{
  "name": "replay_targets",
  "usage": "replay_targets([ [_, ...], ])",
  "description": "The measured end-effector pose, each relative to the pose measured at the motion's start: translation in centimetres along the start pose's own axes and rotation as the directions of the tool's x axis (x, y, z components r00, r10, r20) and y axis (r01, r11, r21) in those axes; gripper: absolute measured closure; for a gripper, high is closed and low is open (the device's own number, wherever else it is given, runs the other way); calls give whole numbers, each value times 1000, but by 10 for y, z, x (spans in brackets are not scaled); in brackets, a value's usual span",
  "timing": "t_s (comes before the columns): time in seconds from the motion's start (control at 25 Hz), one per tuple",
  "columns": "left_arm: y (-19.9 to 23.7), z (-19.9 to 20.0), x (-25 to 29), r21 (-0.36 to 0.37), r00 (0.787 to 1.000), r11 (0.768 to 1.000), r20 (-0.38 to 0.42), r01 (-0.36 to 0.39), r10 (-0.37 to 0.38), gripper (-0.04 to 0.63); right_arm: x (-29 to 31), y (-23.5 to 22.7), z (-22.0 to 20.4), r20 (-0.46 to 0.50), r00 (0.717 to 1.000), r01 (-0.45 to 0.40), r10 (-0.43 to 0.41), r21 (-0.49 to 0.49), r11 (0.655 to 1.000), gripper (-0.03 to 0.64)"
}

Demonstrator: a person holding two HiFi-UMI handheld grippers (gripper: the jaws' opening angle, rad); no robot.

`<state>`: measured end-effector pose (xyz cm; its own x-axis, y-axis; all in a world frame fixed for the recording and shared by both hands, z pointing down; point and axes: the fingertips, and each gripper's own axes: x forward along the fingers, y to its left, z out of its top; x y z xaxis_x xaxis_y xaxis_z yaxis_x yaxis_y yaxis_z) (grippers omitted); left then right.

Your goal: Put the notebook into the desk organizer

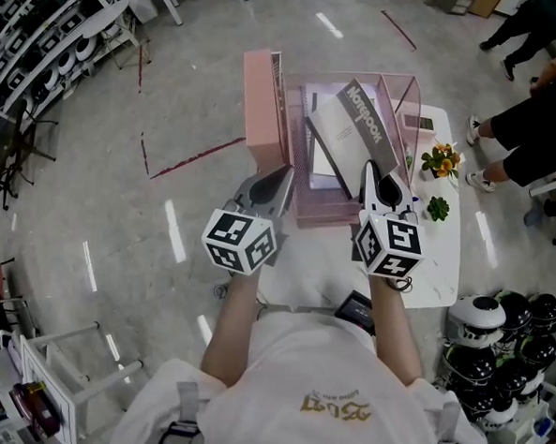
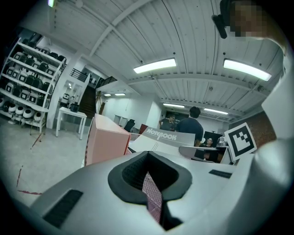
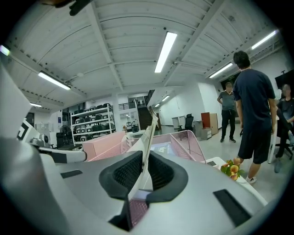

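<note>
Nearest you, your left hand-held gripper (image 1: 283, 177) is pinched nearly shut. A strip of pink mesh sits between its pads, so it looks to be clamped on the near left wall of the desk organizer (image 1: 327, 213) and steadying it. Your right hand-held gripper (image 1: 379, 180) is closed down to a thin slit on the near edge of the notebook (image 1: 370, 126), with the grey cover running edge-on between the pads.

Just past the jaws, the notebook leans at a slant inside the organizer's mesh walls. Its lower part is down among them, and its lettered cover is raised and tilts toward the far right corner. I cannot tell whether its bottom edge rests on the organizer's floor.

I judge the task most of the way done, since the notebook is inside the organizer's outline but hangs in your grip rather than being settled. You have yet to lower it, let go and draw back.

A pink box (image 1: 263, 103) stands against the organizer's left side. Orange flowers (image 1: 441, 161) sit to the right on the white table (image 1: 435, 264).
</note>
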<state>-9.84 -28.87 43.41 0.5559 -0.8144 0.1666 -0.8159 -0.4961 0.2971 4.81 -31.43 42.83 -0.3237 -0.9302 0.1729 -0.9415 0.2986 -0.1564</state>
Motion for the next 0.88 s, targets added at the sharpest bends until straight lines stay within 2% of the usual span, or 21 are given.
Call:
replay_targets([
  [0.48,-2,0,6,13,1000,1000,-3,-6,6,580,19,-8,-8,-85,996,13,-26,-142,990,528],
  [0.88,-2,-2,7,19,1000,1000,-9,-8,8,580,23,-3,-11,-118,993,9,-32,-192,981,500],
])
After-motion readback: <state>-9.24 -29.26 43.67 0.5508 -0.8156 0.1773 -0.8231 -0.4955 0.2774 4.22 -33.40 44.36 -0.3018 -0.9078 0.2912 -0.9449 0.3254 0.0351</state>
